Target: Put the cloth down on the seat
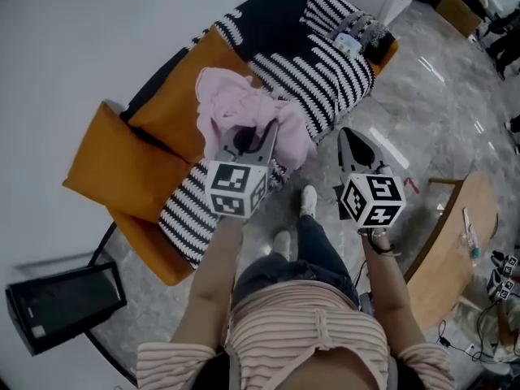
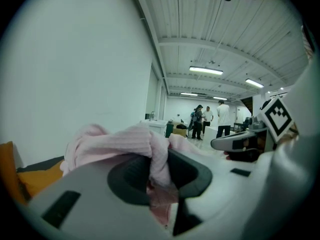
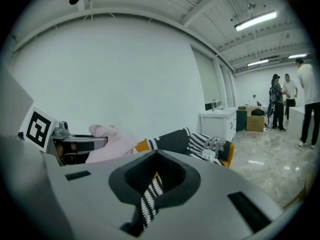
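Pink ribbed knit was what your left gripper point(image 1: 258, 136) had. Its jaws were clamped on a gathered fold of the cloth point(image 1: 244, 108), which bunched up above the tips and sagged off toward 3 o'clock. The cloth hung in the air over the front of the seat point(image 1: 171, 108), not on it.

I'd judge it light, soft and limp, with no stiffness to keep a shape, so it would slump and fold wherever it landed. It shouldn't slide much on fabric, and nothing about it could break. The pinch on a bunched fold looked secure; a hold nearer an edge would let it spread flatter, if that mattered to you.

Bare orange cushion lay at 9 o'clock of the cloth. The black-and-white striped throw point(image 1: 321, 63) covered the seat from under the cloth out to 1 o'clock.

At 3 o'clock of the left one, your right gripper point(image 1: 348, 135) hovered just off the seat's front edge, jaws together on nothing.

No container was part of this job. The one cardboard box point(image 3: 255, 122) stood far down the room, and you couldn't tell what was in it.
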The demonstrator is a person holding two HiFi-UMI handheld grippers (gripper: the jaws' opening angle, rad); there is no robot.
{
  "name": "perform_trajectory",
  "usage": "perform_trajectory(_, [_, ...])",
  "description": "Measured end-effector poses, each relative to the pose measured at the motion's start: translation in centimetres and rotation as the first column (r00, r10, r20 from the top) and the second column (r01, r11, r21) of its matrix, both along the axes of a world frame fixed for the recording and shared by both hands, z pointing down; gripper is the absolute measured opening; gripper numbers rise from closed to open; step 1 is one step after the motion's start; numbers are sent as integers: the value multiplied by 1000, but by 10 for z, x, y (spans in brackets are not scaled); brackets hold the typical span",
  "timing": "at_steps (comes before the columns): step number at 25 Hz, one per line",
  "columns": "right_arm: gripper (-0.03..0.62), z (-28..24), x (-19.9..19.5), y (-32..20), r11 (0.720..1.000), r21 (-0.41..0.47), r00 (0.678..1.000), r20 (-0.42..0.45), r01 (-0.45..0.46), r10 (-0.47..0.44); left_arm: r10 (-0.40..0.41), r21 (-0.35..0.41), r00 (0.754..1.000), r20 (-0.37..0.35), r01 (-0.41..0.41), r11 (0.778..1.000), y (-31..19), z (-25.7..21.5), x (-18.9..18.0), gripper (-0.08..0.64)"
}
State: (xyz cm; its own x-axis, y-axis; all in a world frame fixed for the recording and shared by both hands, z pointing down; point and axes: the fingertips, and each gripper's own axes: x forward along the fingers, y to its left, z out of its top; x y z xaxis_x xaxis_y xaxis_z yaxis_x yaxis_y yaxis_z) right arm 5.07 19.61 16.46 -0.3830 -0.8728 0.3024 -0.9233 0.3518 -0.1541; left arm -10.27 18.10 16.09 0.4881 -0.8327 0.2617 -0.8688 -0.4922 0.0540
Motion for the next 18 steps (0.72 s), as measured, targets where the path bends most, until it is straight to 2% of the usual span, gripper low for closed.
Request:
perform_trajectory(10, [6,21,22,-76,999,-45,1000,2,16,-16,-14,-44,1000,21,15,999,-72,24,22,95])
perform_trajectory(18, [6,45,33,-115,996,-86,1000,9,30,-29,-20,-90,999,28,23,996,-112,47,34,95])
